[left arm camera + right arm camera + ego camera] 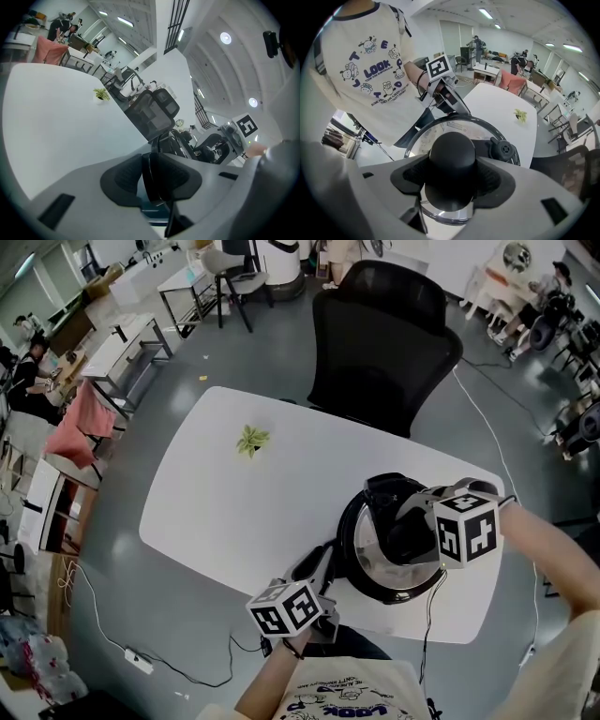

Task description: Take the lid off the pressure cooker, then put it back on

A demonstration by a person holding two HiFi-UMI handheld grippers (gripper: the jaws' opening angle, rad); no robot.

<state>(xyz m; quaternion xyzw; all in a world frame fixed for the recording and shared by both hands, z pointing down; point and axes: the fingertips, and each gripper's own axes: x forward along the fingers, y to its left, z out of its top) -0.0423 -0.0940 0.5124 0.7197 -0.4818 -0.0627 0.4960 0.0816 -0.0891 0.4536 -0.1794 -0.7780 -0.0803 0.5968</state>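
Observation:
The pressure cooker point(370, 554) stands at the near right of the white table point(234, 512). Its steel lid point(454, 129) lies on the black pot, with a black valve point(504, 150) beside the knob. Whether the lid is locked I cannot tell. My right gripper point(452, 176) points down from above, its jaws shut on the round black lid knob point(452, 159); in the head view it point(417, 532) covers the lid's middle. My left gripper point(157, 177) comes in low from the near side, shut on the cooker's black side handle point(154, 173), seen in the head view at the pot's left point(319, 570).
A small green plant point(250, 440) sits further back on the table. A black office chair point(384, 343) stands just beyond the far edge. A black cord point(429, 615) hangs off the table's near edge by the cooker. My torso is close behind the left gripper.

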